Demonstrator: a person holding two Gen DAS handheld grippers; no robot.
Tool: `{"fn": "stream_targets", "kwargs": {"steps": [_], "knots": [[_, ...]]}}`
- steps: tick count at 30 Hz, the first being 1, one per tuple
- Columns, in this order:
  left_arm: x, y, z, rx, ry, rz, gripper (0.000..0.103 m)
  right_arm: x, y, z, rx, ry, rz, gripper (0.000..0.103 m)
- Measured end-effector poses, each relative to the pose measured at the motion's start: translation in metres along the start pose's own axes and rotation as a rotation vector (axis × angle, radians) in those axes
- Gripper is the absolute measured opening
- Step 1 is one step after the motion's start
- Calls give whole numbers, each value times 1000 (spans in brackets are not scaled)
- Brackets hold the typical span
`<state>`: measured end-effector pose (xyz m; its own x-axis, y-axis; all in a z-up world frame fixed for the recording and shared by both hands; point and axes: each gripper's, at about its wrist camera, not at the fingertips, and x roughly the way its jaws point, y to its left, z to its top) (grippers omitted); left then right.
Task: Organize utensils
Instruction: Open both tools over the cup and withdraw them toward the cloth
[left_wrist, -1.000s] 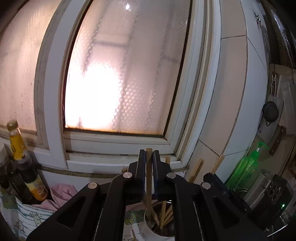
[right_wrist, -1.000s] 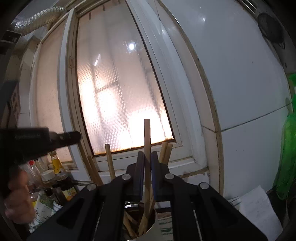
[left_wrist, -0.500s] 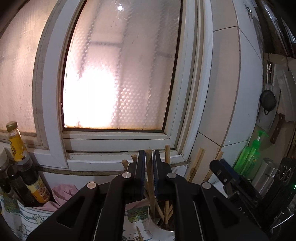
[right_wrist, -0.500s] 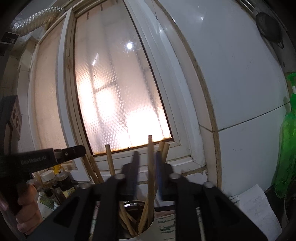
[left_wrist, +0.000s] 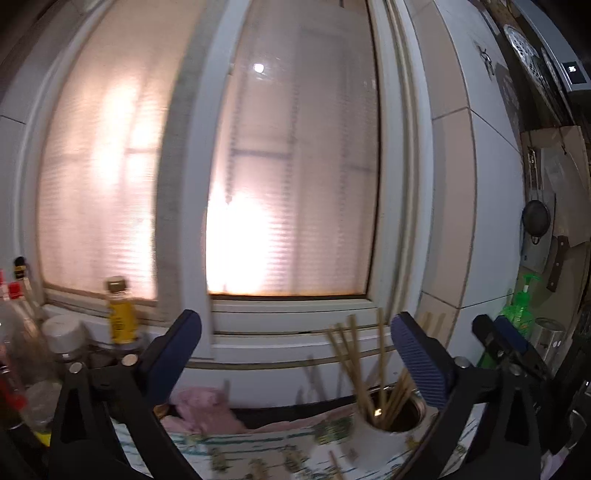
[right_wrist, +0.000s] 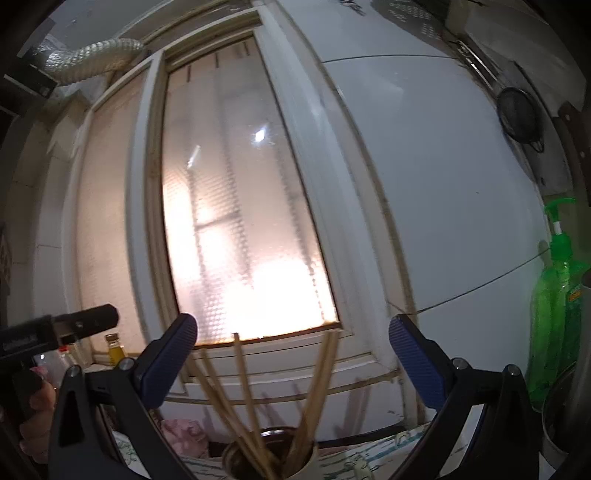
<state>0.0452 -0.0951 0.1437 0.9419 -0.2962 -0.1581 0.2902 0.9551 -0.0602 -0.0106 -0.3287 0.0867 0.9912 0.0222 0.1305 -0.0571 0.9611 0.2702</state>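
Left tool (left_wrist: 295, 354) wide open, empty; right tool (right_wrist: 291, 354) wide open, empty. Chopsticks (right_wrist: 240, 387) upright in holder (right_wrist: 269, 459), tabletop back edge by window. Risk: low tool sweep clips splayed sticks, tips holder; bottles (left_wrist: 118, 310) at left also vulnerable.

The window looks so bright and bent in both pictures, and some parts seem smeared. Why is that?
Left wrist view: backlit frosted window glares white low down, the fisheye bows its frame, and the chopsticks and patterned cloth are motion-smeared. Right wrist view: same glare and bowing, sharper glass texture, chopsticks slightly blurred, green soap bottle glowing at the edge.
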Motion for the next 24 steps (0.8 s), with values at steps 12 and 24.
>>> {"fn": "stream_targets", "kwargs": {"steps": [12, 24], "knots": [[-5, 67, -70, -17, 73, 147, 102, -12, 33, -14, -34, 10, 80, 103], [14, 116, -117, -157, 206, 224, 102, -12, 61, -35, -116, 51, 73, 103]]}}
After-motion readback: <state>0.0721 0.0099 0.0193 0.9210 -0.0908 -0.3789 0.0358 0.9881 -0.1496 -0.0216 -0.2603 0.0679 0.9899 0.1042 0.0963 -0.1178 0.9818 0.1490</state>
